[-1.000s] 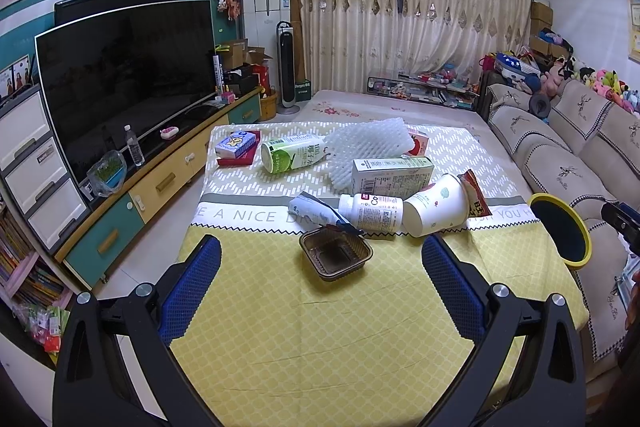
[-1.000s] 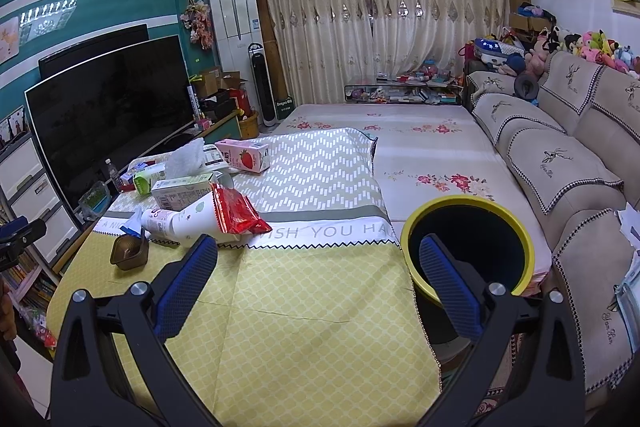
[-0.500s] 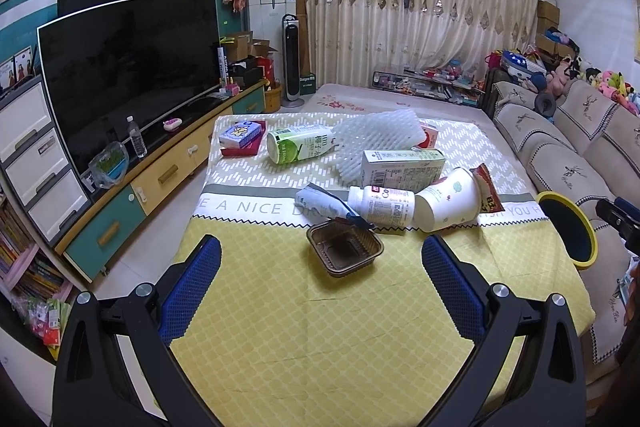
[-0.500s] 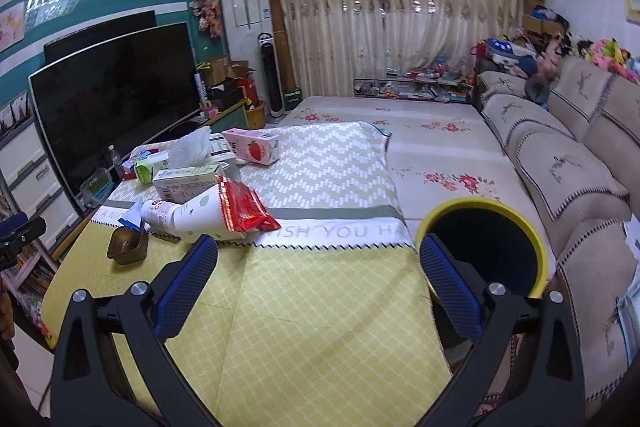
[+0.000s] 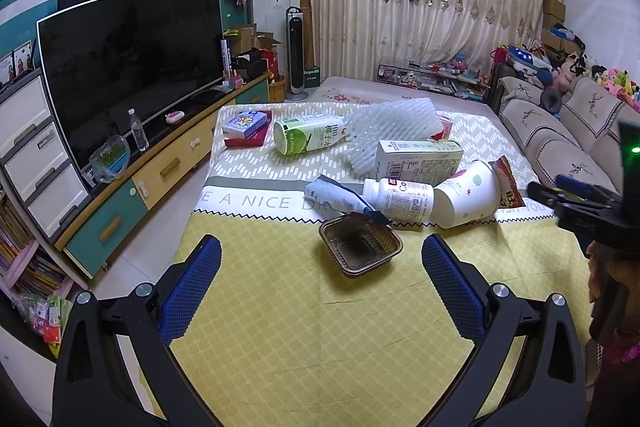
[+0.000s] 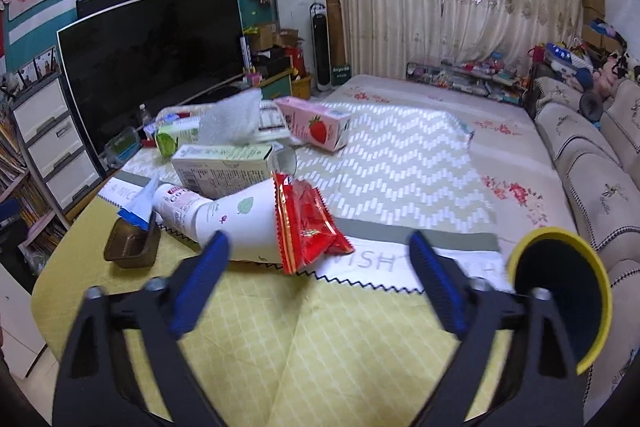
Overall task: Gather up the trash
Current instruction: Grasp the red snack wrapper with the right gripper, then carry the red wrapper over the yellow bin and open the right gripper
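Right tongs [image 6: 318, 267] swung in toward the litter since a second ago, blue pads just narrowed yet apart, nothing between; red snack wrapper [image 6: 306, 223] just ahead at 12 o'clock, lying against the tipped paper cup [image 6: 240, 227] at 11; likely first pick. Yellow-rimmed bin [image 6: 560, 291] at 3 o'clock, off the bench [image 6: 248, 339]. Left tongs [image 5: 320, 275] apart, empty, brown tray [image 5: 360, 249] just beyond at 12.

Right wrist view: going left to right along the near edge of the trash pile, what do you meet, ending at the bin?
Brown plastic tray → white bottle → paper cup → red snack wrapper → yellow-rimmed bin.
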`<state>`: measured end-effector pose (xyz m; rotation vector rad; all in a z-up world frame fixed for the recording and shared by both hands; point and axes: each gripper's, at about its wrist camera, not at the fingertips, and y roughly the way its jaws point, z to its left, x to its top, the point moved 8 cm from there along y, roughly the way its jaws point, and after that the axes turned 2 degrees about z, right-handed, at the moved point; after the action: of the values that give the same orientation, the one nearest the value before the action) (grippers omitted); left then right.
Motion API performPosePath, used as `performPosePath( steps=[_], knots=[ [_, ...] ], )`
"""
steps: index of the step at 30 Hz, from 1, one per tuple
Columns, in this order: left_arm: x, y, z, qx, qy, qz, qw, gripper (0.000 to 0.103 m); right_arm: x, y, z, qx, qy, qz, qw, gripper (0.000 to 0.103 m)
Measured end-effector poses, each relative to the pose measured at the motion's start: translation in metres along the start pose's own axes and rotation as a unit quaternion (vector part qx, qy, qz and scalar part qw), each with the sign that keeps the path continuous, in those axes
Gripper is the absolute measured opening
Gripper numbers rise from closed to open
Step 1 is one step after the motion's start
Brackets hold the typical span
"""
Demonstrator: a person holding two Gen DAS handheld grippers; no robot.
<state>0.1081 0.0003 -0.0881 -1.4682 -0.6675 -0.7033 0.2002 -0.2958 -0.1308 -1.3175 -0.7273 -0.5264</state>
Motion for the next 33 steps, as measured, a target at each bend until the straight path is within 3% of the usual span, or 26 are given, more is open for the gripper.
performPosePath(
  steps=[5,13,20,27,33],
  knots=[
    [0.0,0.01,0.002,0.001,0.0,0.005,1.0,0.099,-0.004,0.025,0.003,-0.001,-0.006,0.025,1.0,0.049],
    [-0.001,0.021,0.0,-0.004,0.002,0.013,0.9999,0.099,-0.002,0.023,-0.001,0.009,-0.006,0.021,1.0,0.007],
    [-0.001,0.024,-0.007,-0.009,0.008,0.013,0.9998,0.099,0.0,0.005,-0.006,0.023,0.011,0.005,1.0,0.005],
    [0.0,0.023,-0.011,-0.013,0.01,0.009,0.9998,0.099,0.002,-0.03,-0.038,0.016,0.046,-0.023,0.999,0.005],
    [-0.001,0.022,-0.02,-0.021,0.018,0.009,0.9996,0.099,-0.004,-0.061,-0.089,-0.041,0.071,-0.044,0.996,0.005]
  ],
)
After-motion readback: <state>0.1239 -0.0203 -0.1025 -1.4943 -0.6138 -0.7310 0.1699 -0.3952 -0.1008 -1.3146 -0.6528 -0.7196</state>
